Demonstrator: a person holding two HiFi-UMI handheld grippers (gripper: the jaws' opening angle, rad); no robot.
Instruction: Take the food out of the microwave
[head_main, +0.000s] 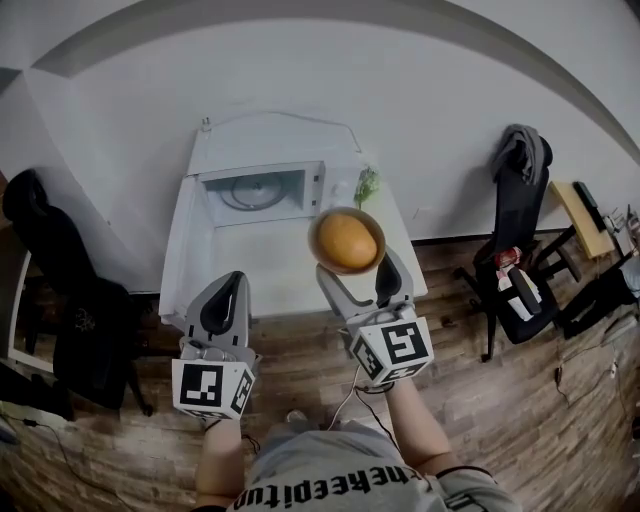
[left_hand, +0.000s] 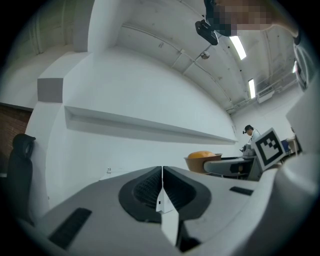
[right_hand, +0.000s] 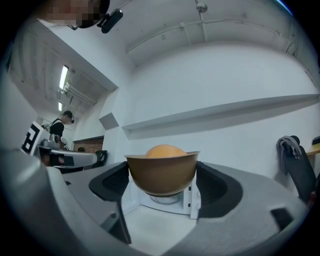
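A brown bowl with a round orange food item inside is held in the air by my right gripper, whose jaws are shut on the bowl's sides. It hangs above the front right part of the white table, in front of the white microwave, whose door is open and whose cavity shows a glass turntable. My left gripper is shut with nothing in it, over the table's front left edge. The bowl also shows at the right of the left gripper view.
A small green plant stands right of the microwave. A black office chair with a grey cloth is at the right, another dark chair at the left. A wooden desk is at far right. The floor is wood.
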